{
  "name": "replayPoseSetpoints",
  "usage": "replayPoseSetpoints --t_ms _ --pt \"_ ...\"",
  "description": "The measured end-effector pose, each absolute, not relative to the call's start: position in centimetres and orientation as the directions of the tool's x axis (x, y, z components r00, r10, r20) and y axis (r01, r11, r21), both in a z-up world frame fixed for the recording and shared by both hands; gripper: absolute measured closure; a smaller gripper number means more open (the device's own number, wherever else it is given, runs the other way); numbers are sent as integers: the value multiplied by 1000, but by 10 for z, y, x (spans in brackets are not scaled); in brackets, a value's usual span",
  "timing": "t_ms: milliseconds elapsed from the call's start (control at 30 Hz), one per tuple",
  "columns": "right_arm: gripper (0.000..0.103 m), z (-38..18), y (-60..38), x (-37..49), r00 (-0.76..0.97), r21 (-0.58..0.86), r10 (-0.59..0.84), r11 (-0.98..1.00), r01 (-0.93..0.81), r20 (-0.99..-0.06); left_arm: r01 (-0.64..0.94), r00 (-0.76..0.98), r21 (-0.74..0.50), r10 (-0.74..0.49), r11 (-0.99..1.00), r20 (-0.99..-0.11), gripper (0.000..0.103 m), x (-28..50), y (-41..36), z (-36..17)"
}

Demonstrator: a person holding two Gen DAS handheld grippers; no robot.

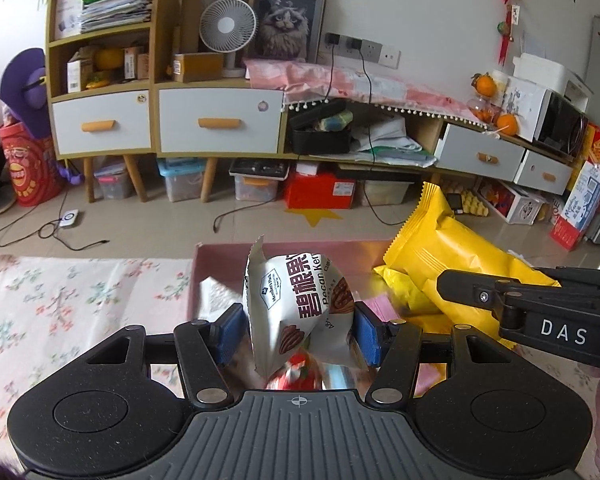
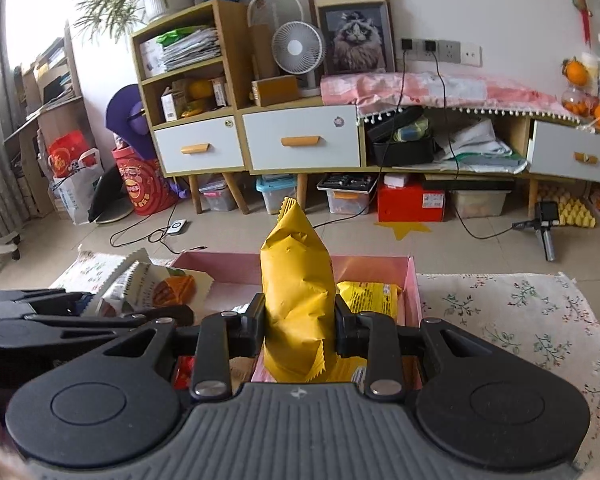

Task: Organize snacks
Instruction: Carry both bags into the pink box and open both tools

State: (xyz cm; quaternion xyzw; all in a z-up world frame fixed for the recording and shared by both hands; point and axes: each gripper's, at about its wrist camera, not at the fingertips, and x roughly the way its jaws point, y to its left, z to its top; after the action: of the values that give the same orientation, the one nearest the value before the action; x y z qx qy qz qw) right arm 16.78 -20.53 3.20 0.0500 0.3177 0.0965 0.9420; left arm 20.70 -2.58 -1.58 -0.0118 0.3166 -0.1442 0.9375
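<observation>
My left gripper [image 1: 298, 330] is shut on a white pecan kernel packet [image 1: 300, 308] and holds it upright over the pink box [image 1: 220, 250]. A red-wrapped snack [image 1: 296, 374] lies below it. My right gripper [image 2: 300, 324] is shut on a yellow snack packet [image 2: 298, 304], upright over the same pink box [image 2: 414, 288]. The yellow packet [image 1: 452, 264] and right gripper arm [image 1: 540, 312] show at the right of the left wrist view. The pecan packet [image 2: 148, 284] and left gripper [image 2: 100, 312] show at the left of the right wrist view. Another yellow packet [image 2: 370, 294] lies in the box.
The box stands on a floral tablecloth [image 1: 60, 312] that also shows in the right wrist view [image 2: 520, 320]. Beyond the table's far edge is tiled floor with cables [image 2: 156, 236], then a wooden cabinet [image 2: 260, 136] with storage bins under it.
</observation>
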Motion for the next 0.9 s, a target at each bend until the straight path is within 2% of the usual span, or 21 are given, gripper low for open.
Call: replayPoseSetpoints --t_ms 367,533,700,900 --pt "72 21 -205 199 748 189 204 976 -106 -631 260 784 -59 -247 964 -570 45 235 -40 -27" --pt "66 24 -208 200 752 212 203 974 -87 -627 254 788 -90 -260 963 -558 31 233 -32 -26" --pt "64 31 -209 194 755 205 191 976 -77 -627 266 786 -84 -266 960 -558 26 221 -33 -21" --pt "50 44 -210 179 761 189 186 978 -85 -621 279 771 -61 -261 958 -581 20 194 -36 -15"
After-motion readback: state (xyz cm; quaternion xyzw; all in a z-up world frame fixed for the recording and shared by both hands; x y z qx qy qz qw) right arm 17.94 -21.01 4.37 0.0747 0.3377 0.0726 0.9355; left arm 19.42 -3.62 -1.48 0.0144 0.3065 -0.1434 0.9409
